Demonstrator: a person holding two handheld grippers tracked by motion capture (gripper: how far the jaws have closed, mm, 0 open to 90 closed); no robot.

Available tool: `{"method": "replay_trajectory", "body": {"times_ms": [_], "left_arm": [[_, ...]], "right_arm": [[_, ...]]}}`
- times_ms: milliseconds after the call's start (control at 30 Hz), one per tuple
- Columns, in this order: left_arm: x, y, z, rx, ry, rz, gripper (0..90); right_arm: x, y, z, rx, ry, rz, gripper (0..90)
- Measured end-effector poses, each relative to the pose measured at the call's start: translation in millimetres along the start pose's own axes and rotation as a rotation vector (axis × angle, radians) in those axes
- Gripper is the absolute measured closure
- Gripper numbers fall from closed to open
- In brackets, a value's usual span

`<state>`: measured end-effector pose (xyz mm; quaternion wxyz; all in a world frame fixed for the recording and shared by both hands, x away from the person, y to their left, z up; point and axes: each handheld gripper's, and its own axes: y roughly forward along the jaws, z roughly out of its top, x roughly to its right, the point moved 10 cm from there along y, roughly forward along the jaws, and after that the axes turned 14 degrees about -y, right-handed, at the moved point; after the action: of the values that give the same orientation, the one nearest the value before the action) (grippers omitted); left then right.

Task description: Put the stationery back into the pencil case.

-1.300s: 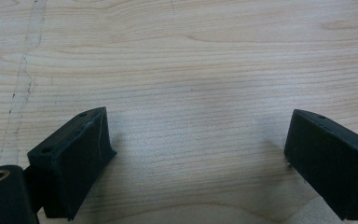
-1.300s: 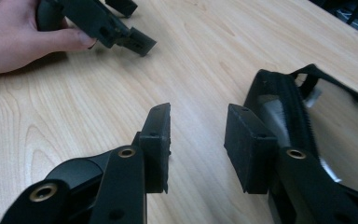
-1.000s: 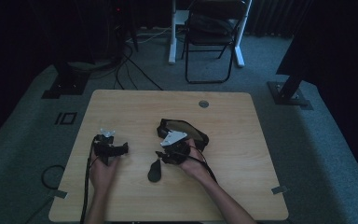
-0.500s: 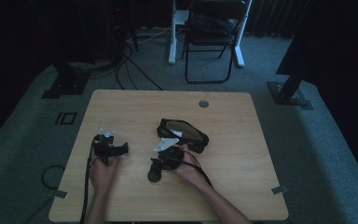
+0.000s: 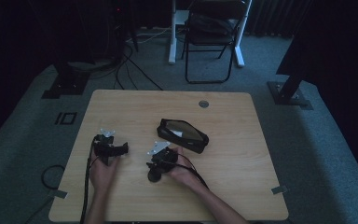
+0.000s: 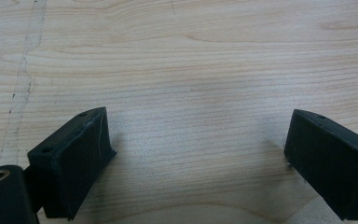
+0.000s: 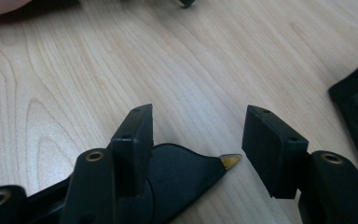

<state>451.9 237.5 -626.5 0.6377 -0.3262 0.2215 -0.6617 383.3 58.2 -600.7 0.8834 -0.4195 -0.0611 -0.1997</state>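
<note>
A flat black teardrop-shaped piece with a small gold tip lies on the wooden table. My right gripper hovers just over it, open, its jaws standing on either side of the pointed end without touching it. From above, the right gripper sits over the same piece near the table's middle front. My left gripper is open wide over bare wood; in the high view the left gripper rests at the table's left.
A black case with a clear window lies just behind the right gripper, and its corner shows at the right edge of the right gripper view. A cable hole is near the far edge. A folding chair stands beyond.
My right gripper has moved from beside the black case to the left and toward the person, down over the teardrop piece. The left gripper has stayed put.
</note>
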Motion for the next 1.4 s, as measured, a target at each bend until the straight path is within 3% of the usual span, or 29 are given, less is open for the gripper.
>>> {"method": "replay_trajectory", "body": {"times_ms": [267,500,1033,1267,1400], "left_arm": [[0.0,0.0,0.0,0.000,0.000,0.000,7.2],[0.0,0.0,0.0,0.000,0.000,0.000,7.2],[0.0,0.0,0.0,-0.001,0.001,0.000,7.2],[0.0,0.0,-0.1,-0.001,0.001,0.000,7.2],[0.0,-0.1,-0.1,-0.001,0.001,0.000,7.2]], "right_arm": [[-11.2,7.4,-0.4,-0.034,-0.045,0.013,41.2],[-10.5,0.8,-8.5,-0.048,-0.054,0.016,38.0],[-4.8,-18.8,-40.4,-0.084,0.011,0.030,32.6],[8.2,-23.7,-59.2,-0.102,0.061,0.016,45.5],[13.5,-26.8,-65.0,-0.104,0.070,0.009,46.0]]}}
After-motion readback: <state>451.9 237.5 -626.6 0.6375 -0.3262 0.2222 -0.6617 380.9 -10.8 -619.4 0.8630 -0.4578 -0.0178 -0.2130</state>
